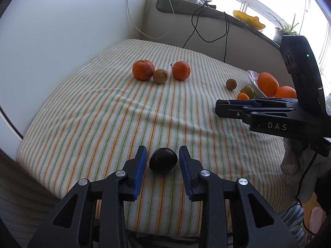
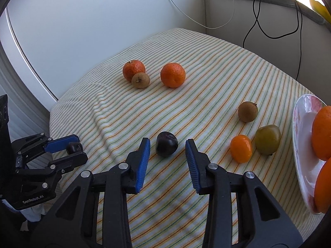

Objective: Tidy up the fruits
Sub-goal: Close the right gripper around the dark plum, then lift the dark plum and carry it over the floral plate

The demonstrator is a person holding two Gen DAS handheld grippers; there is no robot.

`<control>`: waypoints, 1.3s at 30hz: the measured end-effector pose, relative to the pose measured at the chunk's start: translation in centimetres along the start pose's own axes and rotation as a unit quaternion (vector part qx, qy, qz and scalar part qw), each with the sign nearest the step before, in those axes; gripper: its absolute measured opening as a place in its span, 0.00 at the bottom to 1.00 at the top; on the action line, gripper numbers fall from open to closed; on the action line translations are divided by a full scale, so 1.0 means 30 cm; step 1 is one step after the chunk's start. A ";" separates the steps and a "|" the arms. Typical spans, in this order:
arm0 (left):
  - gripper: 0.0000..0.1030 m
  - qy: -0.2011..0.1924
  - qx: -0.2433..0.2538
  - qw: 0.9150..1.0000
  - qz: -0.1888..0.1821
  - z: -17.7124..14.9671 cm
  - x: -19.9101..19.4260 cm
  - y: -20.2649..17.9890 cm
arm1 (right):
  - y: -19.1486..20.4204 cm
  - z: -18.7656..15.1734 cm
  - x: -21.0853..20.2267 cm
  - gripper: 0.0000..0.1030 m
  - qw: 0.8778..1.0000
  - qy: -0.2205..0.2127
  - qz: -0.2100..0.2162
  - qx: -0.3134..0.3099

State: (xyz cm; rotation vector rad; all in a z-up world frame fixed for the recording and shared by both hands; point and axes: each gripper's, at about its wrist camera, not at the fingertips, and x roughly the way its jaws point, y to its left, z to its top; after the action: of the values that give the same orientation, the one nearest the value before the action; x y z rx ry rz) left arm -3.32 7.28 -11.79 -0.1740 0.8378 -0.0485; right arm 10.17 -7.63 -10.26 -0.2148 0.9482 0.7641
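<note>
Right wrist view: right gripper is hanging wide open, holding nothing, behind a dark plum on the striped cloth.
Left gripper is also gaping around the plum, not touching. Only two oranges are sitting on the plate; seven fruits are waiting outside.
</note>
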 end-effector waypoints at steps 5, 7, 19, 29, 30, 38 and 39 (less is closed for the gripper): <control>0.23 -0.003 0.003 1.000 0.000 -0.001 -0.006 0.002 | 0.007 -0.003 0.006 0.27 1.000 0.002 -0.008 -0.004; 0.23 -0.004 0.004 1.000 0.000 -0.001 -0.009 -0.003 | 0.009 -0.003 0.007 0.25 1.000 0.002 -0.007 -0.004; 0.23 -0.019 0.002 1.000 -0.011 0.026 -0.052 -0.014 | -0.005 -0.004 -0.031 0.23 1.000 -0.011 -0.002 0.005; 0.23 -0.034 0.018 0.999 -0.034 0.078 -0.063 -0.083 | -0.041 -0.008 -0.134 0.23 0.999 -0.036 0.001 0.017; 0.23 -0.035 0.021 0.999 -0.036 0.084 -0.062 -0.093 | -0.048 -0.009 -0.148 0.23 0.999 -0.039 0.001 0.019; 0.23 -0.046 0.040 0.996 -0.066 0.133 -0.049 -0.180 | -0.109 -0.026 -0.256 0.23 0.997 -0.066 -0.010 0.036; 0.23 -0.047 0.042 0.996 -0.070 0.139 -0.045 -0.192 | -0.118 -0.029 -0.270 0.23 0.997 -0.070 -0.014 0.038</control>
State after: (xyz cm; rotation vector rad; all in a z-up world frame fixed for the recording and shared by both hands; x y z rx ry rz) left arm -0.97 2.31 -7.05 -0.1541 0.7274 -0.2063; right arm 9.15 -14.61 -4.86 -0.1068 0.8385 0.7073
